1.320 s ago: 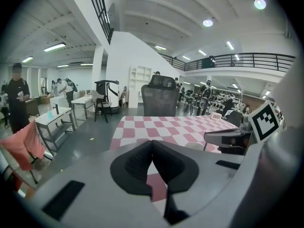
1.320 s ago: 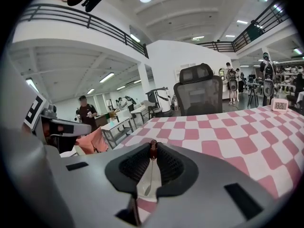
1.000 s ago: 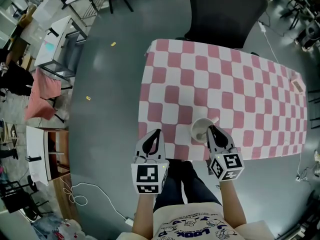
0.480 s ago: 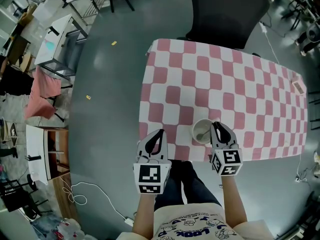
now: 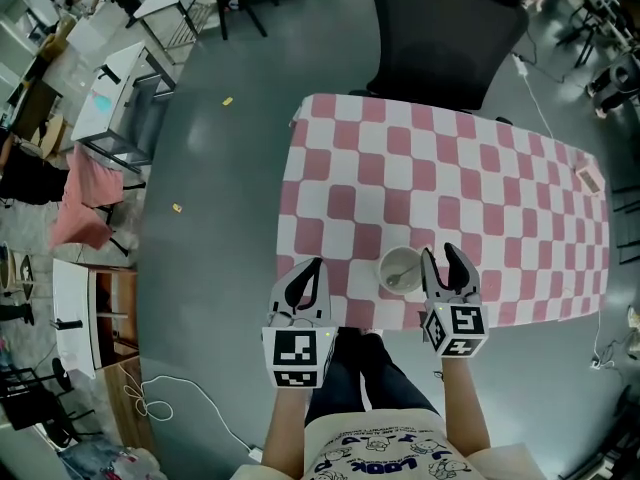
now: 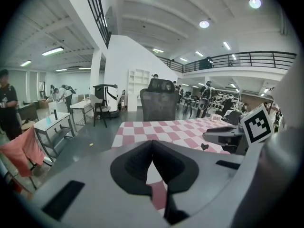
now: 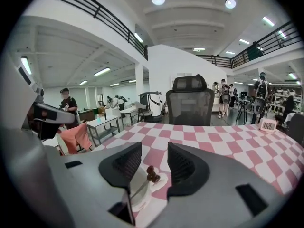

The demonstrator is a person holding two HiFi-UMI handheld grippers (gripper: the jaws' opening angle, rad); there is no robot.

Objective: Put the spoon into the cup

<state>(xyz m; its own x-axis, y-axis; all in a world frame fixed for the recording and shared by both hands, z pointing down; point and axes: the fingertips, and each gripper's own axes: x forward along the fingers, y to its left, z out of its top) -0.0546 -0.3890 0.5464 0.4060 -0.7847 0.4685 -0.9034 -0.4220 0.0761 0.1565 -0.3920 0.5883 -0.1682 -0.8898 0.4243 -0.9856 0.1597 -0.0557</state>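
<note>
In the right gripper view, the right gripper itself covers most of the white cup; only a slice of rim and wall shows below its opening jaws. Of the spoon, just the dark knobbed handle end shows in the gap between them, touching neither. Its bowl is out of sight inside the cup. In the left gripper view, the left gripper, jaws together, blocks the near part of the checked table. The digits on the small display at the table's far corner are too small to read. The head view's bottom edge cuts off the person.
</note>
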